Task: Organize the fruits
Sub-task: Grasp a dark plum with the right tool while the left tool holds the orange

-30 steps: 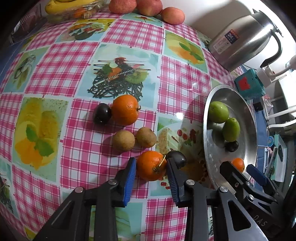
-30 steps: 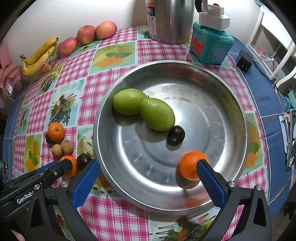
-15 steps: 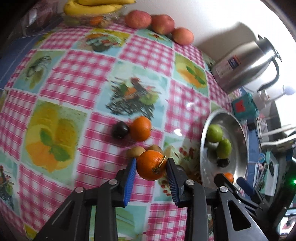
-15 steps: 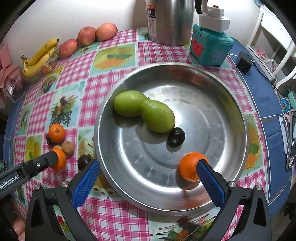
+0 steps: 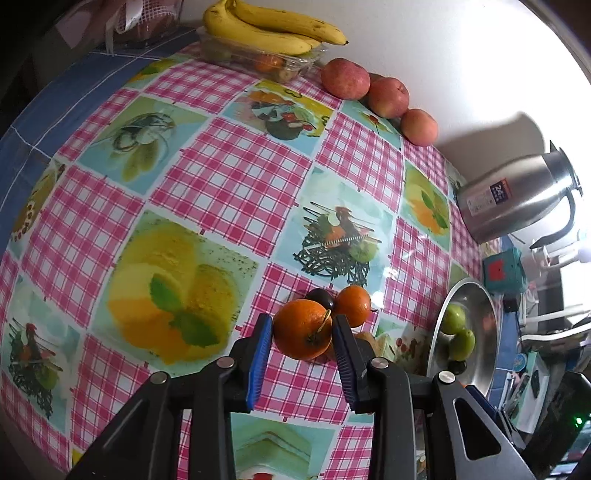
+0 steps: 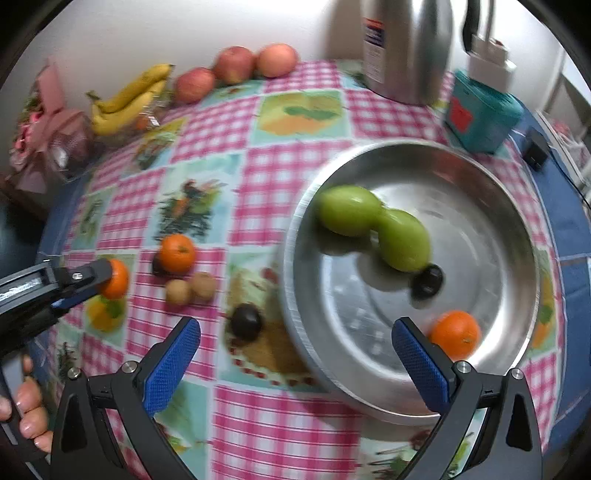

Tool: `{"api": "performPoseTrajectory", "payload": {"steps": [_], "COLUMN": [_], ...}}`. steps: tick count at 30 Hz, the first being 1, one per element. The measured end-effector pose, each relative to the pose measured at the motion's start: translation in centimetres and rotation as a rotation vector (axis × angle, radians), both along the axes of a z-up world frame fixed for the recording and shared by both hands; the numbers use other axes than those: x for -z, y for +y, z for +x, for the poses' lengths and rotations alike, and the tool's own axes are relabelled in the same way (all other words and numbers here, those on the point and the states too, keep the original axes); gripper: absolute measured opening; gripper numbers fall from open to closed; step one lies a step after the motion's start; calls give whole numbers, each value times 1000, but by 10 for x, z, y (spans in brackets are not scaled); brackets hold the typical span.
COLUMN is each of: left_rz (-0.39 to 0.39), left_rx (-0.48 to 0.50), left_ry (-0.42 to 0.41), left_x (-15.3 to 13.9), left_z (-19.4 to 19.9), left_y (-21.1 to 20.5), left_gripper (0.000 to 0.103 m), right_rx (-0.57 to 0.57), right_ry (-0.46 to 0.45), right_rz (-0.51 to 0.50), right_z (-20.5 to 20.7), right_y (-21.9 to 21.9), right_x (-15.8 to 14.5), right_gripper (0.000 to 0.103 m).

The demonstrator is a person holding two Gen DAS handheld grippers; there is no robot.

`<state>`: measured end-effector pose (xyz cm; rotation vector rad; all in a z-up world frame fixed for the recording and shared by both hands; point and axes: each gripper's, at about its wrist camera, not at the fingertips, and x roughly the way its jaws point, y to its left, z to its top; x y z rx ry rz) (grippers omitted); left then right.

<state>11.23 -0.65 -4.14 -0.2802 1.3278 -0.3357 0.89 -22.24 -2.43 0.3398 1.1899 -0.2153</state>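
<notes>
My left gripper [image 5: 303, 334] is shut on an orange [image 5: 302, 328], lifted above the checked tablecloth; the right wrist view shows that same held orange [image 6: 115, 278] at the far left. On the cloth lie another orange [image 6: 177, 253], a dark plum behind it [image 5: 321, 297], two brown kiwis [image 6: 190, 288] and a dark plum [image 6: 245, 320] by the metal bowl [image 6: 491, 195]. The bowl holds two green mangoes [image 6: 373, 225], a dark plum [image 6: 427, 279] and an orange [image 6: 455, 334]. My right gripper [image 6: 295, 354] stands wide open over the bowl's near-left rim, holding nothing.
Bananas [image 5: 273, 31] on a clear plastic box and three apples [image 5: 384, 98] line the wall. A steel kettle [image 5: 517, 195] and a teal box [image 6: 482, 116] stand behind the bowl. A hand [image 6: 26, 406] grips the left tool's handle.
My left gripper lifted the orange off the cloth and carried it up and leftward, away from the bowl. The right gripper shifted left, off the orange in the bowl.
</notes>
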Motion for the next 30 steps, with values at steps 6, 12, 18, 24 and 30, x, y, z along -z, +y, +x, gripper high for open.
{"api": "performPoseTrajectory", "payload": {"steps": [6, 12, 18, 24, 30], "left_rz": [-2, 4, 6, -1, -14], "left_rx": [-3, 2, 5, 5, -19], "left_ry": [13, 33, 39, 54, 73], "left_x": [3, 10, 13, 17, 19], "left_z": [2, 4, 4, 6, 11], "left_y": [0, -1, -2, -1, 11], "left_gripper": [36, 35, 36, 36, 37], "right_rx": [-85, -165, -214, -217, -205], "right_ry": [-60, -59, -32, 23, 84], "right_rz": [-32, -24, -37, -91, -124], "right_z": [7, 15, 22, 27, 28], "right_y": [21, 36, 44, 46, 45], "right_x": [-10, -3, 8, 18, 29], "right_gripper": [103, 85, 66, 55, 54]}}
